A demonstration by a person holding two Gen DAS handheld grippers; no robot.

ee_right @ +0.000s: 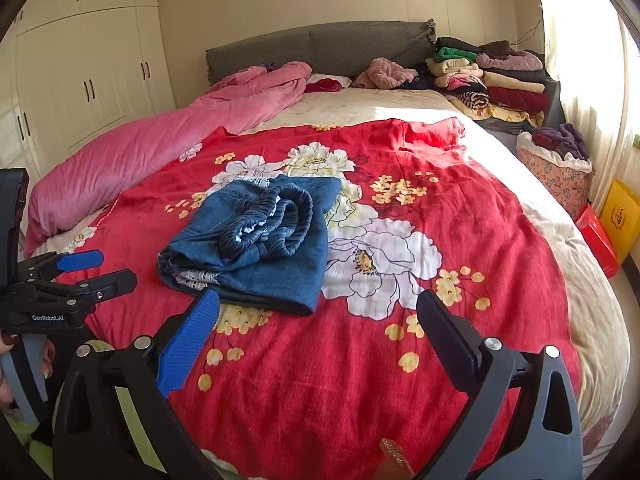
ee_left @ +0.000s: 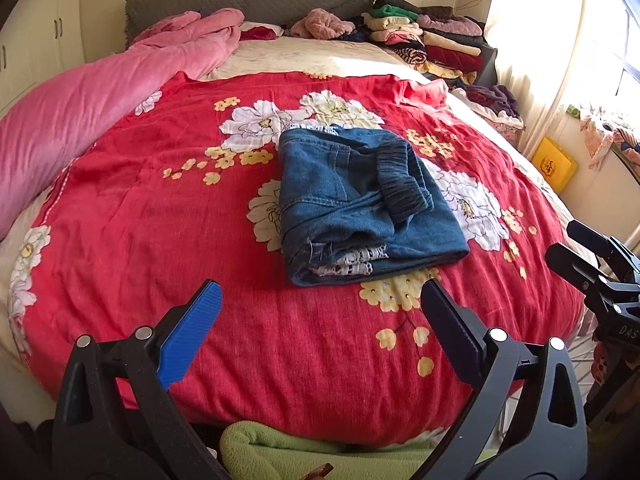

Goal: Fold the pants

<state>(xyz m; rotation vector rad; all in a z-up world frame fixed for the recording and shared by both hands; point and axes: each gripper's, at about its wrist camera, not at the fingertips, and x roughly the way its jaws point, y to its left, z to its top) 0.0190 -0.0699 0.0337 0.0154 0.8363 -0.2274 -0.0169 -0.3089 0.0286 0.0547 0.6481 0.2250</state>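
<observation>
The blue denim pants (ee_left: 360,204) lie folded into a compact bundle on the red floral bedspread (ee_left: 200,208), elastic waistband on top. They also show in the right wrist view (ee_right: 256,240). My left gripper (ee_left: 320,304) is open and empty, held above the bedspread just in front of the pants. My right gripper (ee_right: 318,312) is open and empty, in front and to the right of the pants. The right gripper also shows at the right edge of the left wrist view (ee_left: 576,250). The left gripper also shows at the left edge of the right wrist view (ee_right: 104,268).
A pink duvet (ee_left: 100,92) is bunched along the bed's left side. Stacks of folded clothes (ee_left: 428,36) sit at the head of the bed on the right. A basket of laundry (ee_right: 560,164) and a yellow bag (ee_right: 620,216) stand right of the bed. Wardrobes (ee_right: 80,64) line the left wall.
</observation>
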